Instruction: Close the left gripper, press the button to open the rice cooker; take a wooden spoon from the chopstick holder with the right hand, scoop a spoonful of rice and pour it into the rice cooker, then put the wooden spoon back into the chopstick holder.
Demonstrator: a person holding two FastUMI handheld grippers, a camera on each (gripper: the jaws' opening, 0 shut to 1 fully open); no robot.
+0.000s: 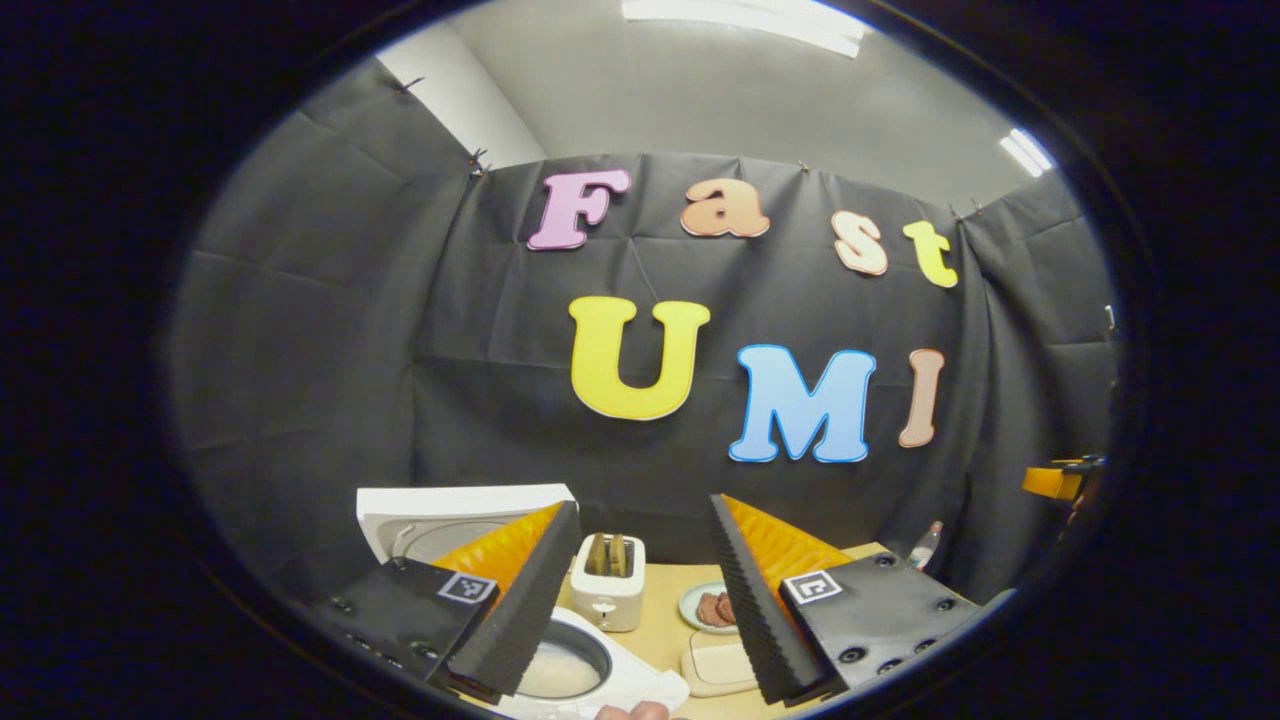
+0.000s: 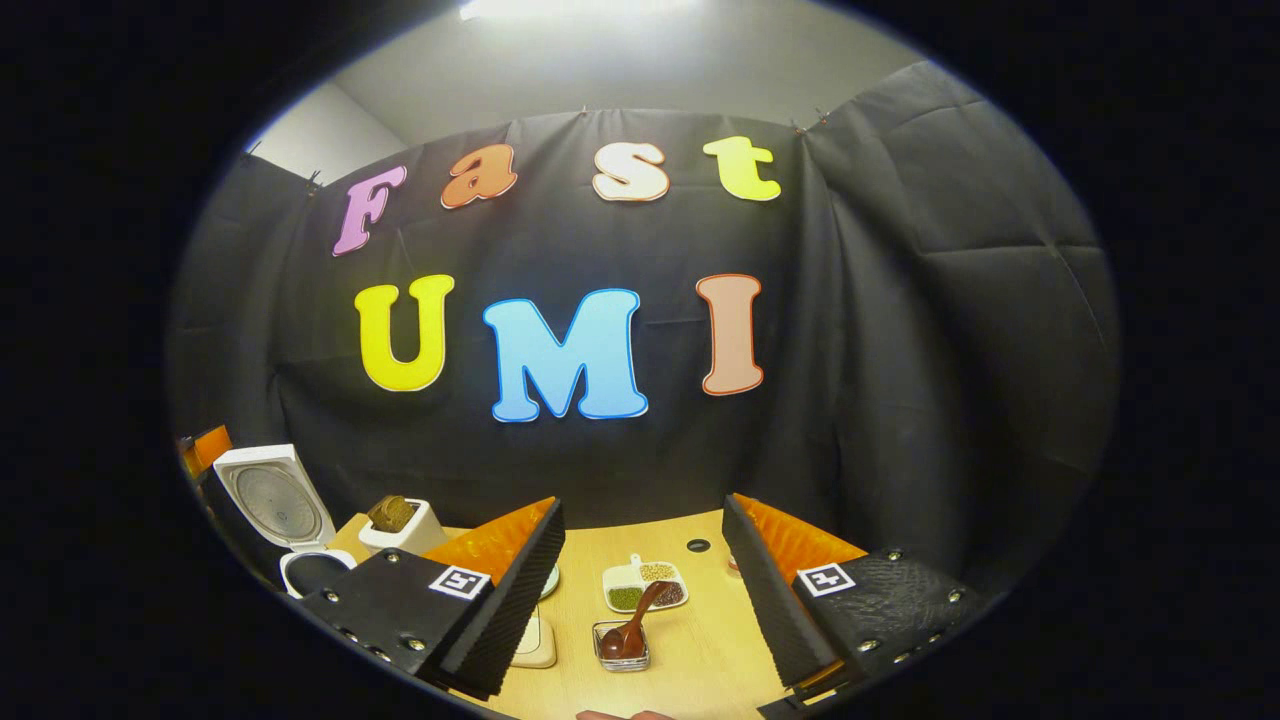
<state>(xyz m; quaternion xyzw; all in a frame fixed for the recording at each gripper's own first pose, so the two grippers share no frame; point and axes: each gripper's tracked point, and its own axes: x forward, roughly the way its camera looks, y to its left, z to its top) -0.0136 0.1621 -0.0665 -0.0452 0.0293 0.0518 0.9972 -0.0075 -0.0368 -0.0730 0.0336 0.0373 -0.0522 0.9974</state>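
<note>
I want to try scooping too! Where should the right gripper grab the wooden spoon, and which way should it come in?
Grab the wooden spoon by its handle, near the upper end. Its bowl sits down in the small clear holder and the handle leans up and back toward the divided dish, so that end is free. Come from above and in front with the right gripper, whose fingers are already open.

Black cloth wall (image 2: 900, 330) hangs in creased panels, pinned along its top edge, closing the booth at back and sides. Grey ceiling (image 1: 720, 90) above, with bright strip lights (image 1: 745, 22). Pale wall section (image 1: 460, 100) at upper left. Light wooden table (image 2: 700, 640) below.
</note>
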